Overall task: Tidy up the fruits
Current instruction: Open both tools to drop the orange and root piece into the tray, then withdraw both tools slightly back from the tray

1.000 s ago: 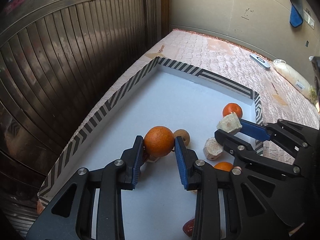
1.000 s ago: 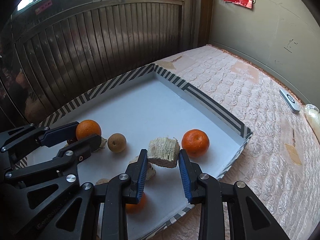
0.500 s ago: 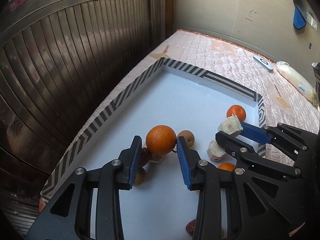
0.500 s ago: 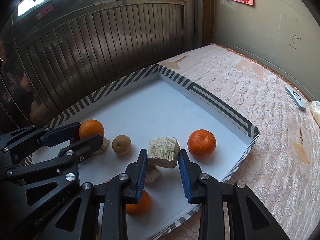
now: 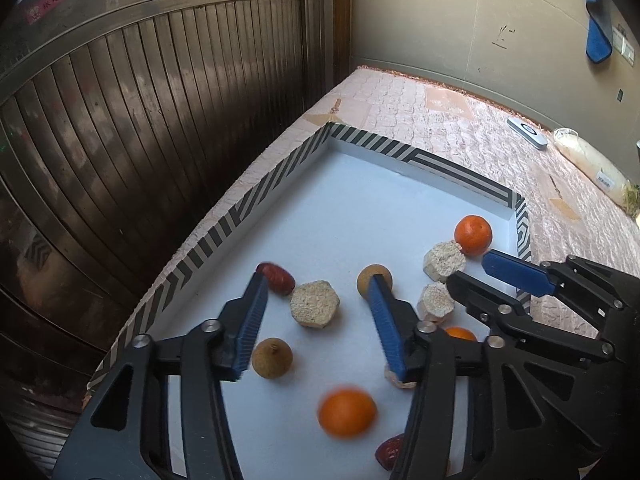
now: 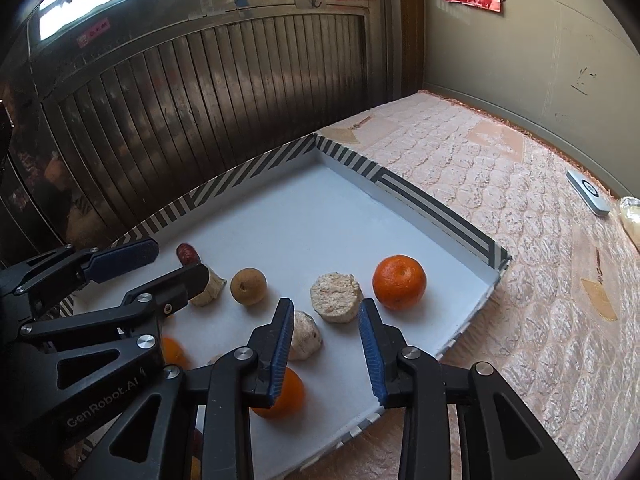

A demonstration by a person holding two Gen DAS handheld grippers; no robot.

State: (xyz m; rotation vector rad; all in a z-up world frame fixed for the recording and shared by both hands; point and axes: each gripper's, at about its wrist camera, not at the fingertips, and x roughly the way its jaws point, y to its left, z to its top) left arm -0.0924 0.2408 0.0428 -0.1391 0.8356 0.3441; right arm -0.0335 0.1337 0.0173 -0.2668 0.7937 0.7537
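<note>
A white tray with a striped rim (image 5: 280, 184) (image 6: 440, 208) holds the fruit. My left gripper (image 5: 316, 284) is open and empty above the tray; a blurred orange (image 5: 346, 412) is below it, near the tray floor. Near it are a beige cut piece (image 5: 315, 308), a red date (image 5: 276, 278) and brown longans (image 5: 273, 357) (image 5: 370, 276). My right gripper (image 6: 326, 312) is open and empty; a beige cut piece (image 6: 336, 297) lies just beyond its tips beside an orange (image 6: 399, 282). Another orange (image 6: 282, 396) sits under its left finger.
The tray lies on a pink quilted mattress (image 6: 520, 220). A dark slatted metal door (image 5: 140, 120) stands on the left. A remote (image 6: 588, 192) and a plastic bag (image 5: 592, 164) lie on the mattress at the far right. The far half of the tray holds no fruit.
Both grippers have opened. The left let go of the orange, which now drops, blurred, toward the tray. The right let go of the beige piece, which now lies on the tray.
</note>
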